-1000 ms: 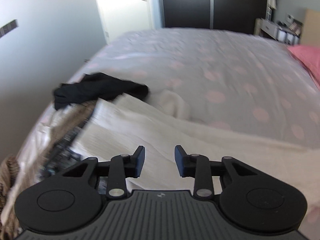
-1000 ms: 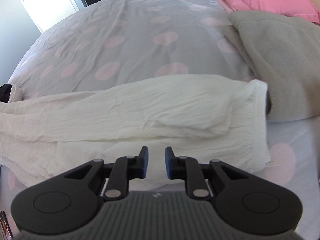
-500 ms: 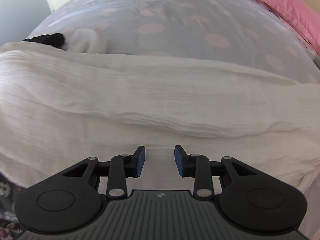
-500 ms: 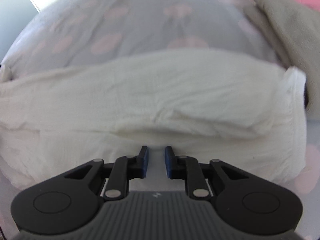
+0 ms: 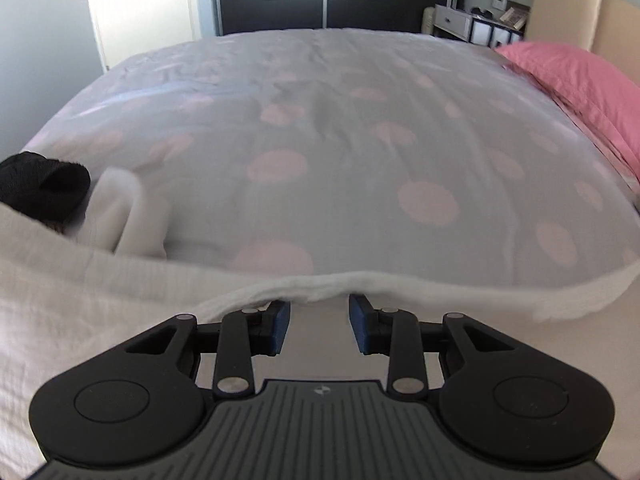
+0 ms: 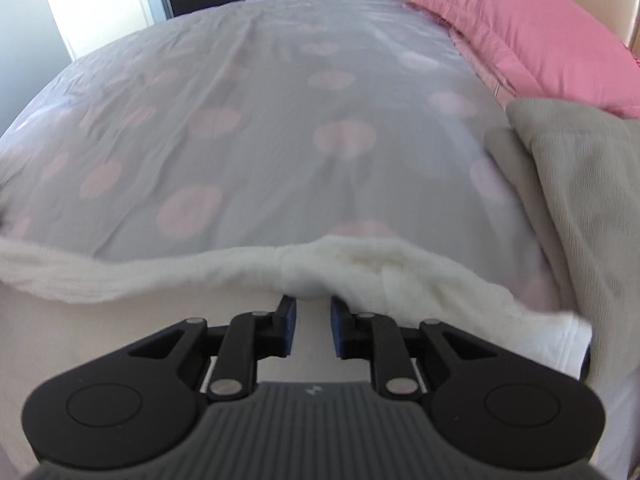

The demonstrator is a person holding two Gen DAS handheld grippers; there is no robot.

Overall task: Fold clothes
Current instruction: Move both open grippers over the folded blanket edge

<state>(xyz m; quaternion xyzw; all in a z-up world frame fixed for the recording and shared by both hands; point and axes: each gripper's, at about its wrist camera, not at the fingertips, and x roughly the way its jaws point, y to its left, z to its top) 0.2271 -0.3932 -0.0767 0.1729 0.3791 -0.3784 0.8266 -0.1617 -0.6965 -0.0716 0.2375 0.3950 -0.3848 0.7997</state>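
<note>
White crinkled trousers (image 5: 92,292) lie across the near side of the bed; their far edge runs just beyond both grippers' fingertips. In the right wrist view the same trousers (image 6: 368,264) bunch up ahead of the fingers. My left gripper (image 5: 319,326) is open, low over the white cloth, fingertips at its far edge. My right gripper (image 6: 313,326) is open with a narrower gap, also low over the cloth, fingertips under the bunched edge. Neither holds anything that I can see.
The bed has a grey cover with pink dots (image 5: 360,152). A black garment (image 5: 40,188) and a rolled white piece (image 5: 120,216) lie at the left. A beige garment (image 6: 580,184) lies at the right, by a pink pillow (image 6: 520,28).
Both grippers have moved forward and down over the trousers, so the cloth's far edge now sits at the fingertips. Both stay open.
</note>
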